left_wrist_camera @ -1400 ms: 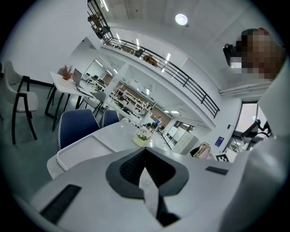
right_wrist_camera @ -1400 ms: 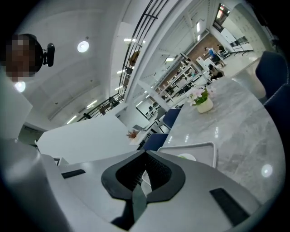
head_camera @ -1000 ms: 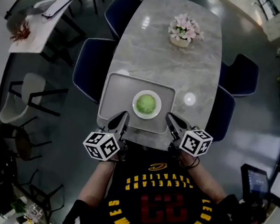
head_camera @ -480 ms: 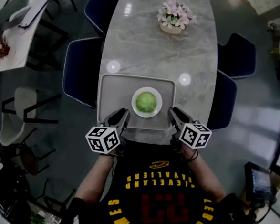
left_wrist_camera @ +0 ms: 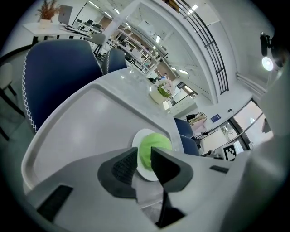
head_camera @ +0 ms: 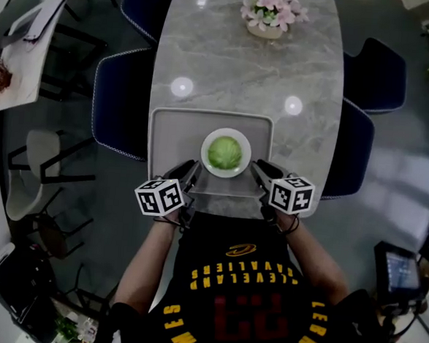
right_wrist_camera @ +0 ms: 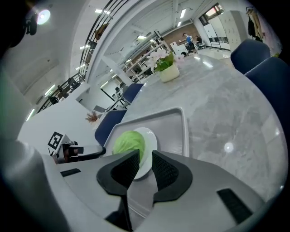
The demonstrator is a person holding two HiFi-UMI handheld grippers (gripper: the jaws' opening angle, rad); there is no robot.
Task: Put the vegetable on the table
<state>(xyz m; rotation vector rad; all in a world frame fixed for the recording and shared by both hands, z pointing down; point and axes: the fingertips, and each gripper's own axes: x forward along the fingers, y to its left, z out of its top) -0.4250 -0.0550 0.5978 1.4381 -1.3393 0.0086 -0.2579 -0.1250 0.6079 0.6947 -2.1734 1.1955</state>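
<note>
The green round vegetable (head_camera: 225,152) sits on a white round plate (head_camera: 209,139) in the middle of a grey rectangular tray (head_camera: 174,139), over the near end of the grey marble table (head_camera: 243,74). The left gripper (head_camera: 191,171) and the right gripper (head_camera: 258,168) are each clenched on the tray's near rim. To do this well, I think both should lower together, keep the tray level, and let go only when it rests flat.

The left gripper (left_wrist_camera: 144,154) covers the near rim of the tray (left_wrist_camera: 81,131) and, seemingly, part of the plate (left_wrist_camera: 137,138) beyond it.
</note>
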